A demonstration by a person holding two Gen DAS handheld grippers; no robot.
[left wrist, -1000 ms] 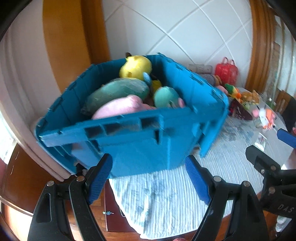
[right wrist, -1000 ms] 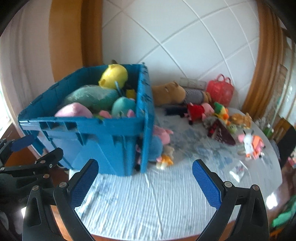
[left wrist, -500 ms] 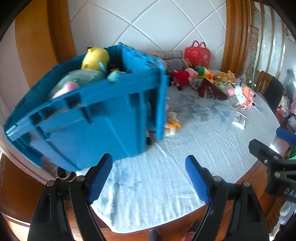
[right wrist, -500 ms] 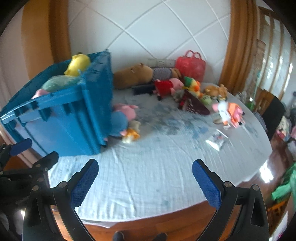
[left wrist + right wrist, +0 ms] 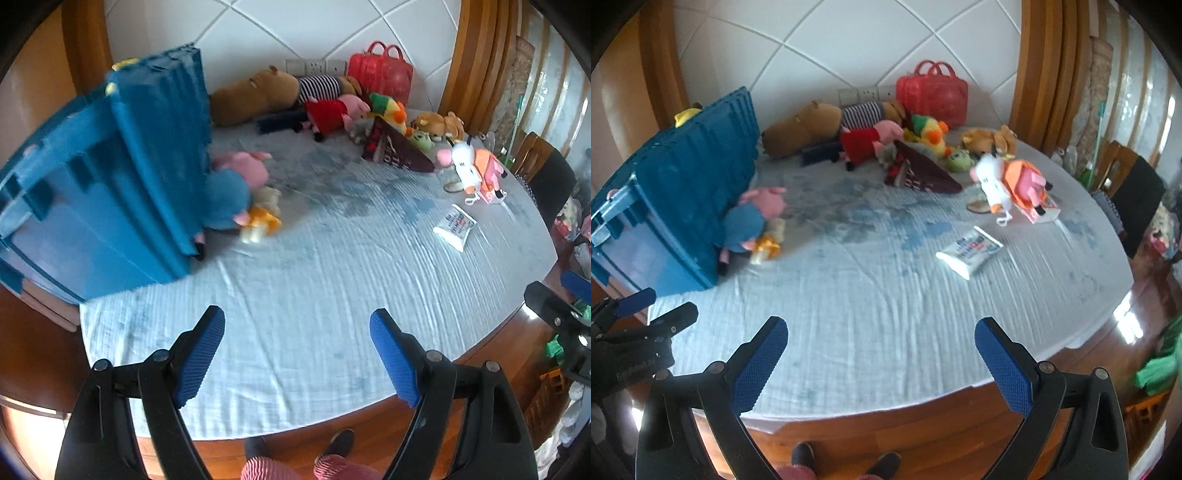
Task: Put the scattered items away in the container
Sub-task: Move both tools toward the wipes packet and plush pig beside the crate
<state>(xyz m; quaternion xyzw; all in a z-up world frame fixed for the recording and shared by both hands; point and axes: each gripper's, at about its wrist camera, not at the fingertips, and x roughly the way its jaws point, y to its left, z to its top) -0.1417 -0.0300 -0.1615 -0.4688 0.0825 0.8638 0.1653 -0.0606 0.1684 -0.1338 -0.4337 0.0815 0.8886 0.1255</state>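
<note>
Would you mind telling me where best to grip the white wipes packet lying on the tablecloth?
Probably across the narrow width of the wipes packet, coming from above. It lies flat and alone on the tablecloth, so either open gripper could likely straddle its long edges.

Blue crate (image 5: 683, 177), red bag (image 5: 932, 98)

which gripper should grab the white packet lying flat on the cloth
Probably the right gripper: open and empty, with the white packet nearly straight ahead. For the left gripper, also open, it lies far off to the right.

Plush toys (image 5: 871, 142) strewn beside blue crate (image 5: 683, 192).
</note>
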